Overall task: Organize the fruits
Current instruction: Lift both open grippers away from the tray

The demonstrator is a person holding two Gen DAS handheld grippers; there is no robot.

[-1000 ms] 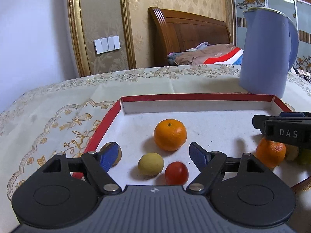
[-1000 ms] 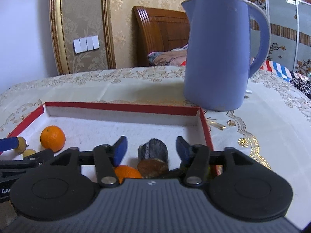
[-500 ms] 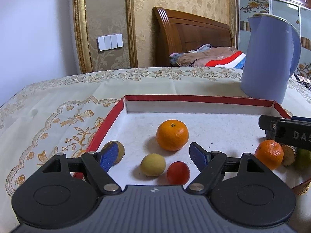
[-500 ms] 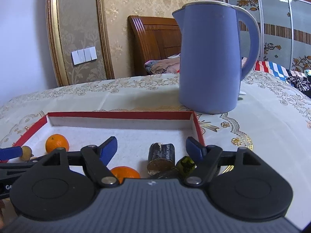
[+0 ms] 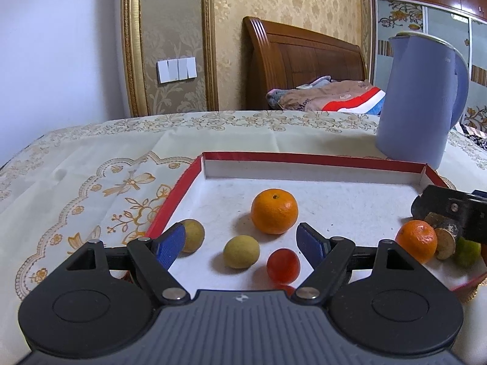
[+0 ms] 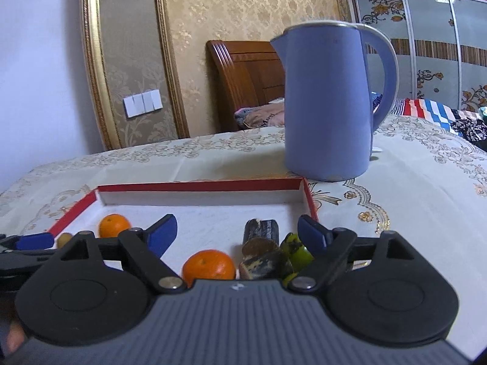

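1. Tongs first: the left tongs point(image 5: 240, 240) are spread wide with nothing gripped. A small yellow-green fruit point(image 5: 241, 251) and a small red fruit point(image 5: 283, 265) just sit on the tray floor in the gap between the blue pads, touching neither pad.
2. Another yellowish fruit point(image 5: 194, 234) peeks out from behind the left pad, right by the tray's red left wall.
3. Just past the pads there's a big orange point(image 5: 274, 210), on its own in the middle of the tray.
4. The right tongs point(image 6: 237, 231) are in the middle of opening up, and the pads aren't pressing on anything. Between them, low down, are a dark stubby chunk with a cut tan end point(image 6: 261, 234), which looks like a piece of sugarcane, and a second orange point(image 6: 208, 265) close to the tongs' body.
5. A green fruit with dark patches point(image 6: 296, 251) is jammed in next to the dark chunk, just inside the right pad.
6. In the left view those three huddle together in the tray's near right corner, touching or nearly so, with the right tongs' black arm over them.
7. Everything's in a shallow white tray with a red rim point(image 5: 304, 159), sitting on a counter with a cream and gold floral cloth point(image 5: 76, 176).
8. A blue kettle point(image 6: 328, 103) stands upright on the cloth just behind the tray's far right corner.
9. Further back: a wooden headboard point(image 5: 304, 57), bedding, and a white wall switch point(image 5: 176, 70).
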